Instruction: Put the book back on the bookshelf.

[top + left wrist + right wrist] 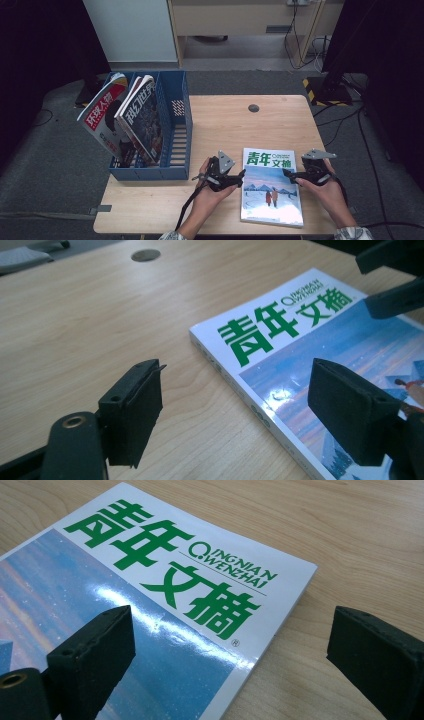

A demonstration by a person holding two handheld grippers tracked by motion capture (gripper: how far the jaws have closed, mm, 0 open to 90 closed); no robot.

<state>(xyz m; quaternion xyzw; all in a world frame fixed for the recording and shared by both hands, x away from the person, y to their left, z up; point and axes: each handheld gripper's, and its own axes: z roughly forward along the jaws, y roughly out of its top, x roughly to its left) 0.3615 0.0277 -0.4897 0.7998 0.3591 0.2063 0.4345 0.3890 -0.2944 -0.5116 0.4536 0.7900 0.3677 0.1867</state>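
A wooden table (220, 125) is shown, bearing a blue file rack (172, 150) at its left edge, in which two magazines (127, 117) are stood leaning. A magazine with green title characters and a blue snow scene (271, 186) is laid flat, cover up, on the near right part of the table. The left gripper (240, 179) is held at its left long edge with jaws spread and nothing clamped between them; the edge is seen between the pads (132, 412). The right gripper (289, 174) is placed at the right edge, likewise released, its jaws set astride the upper corner, one pad (95, 645) above the cover.
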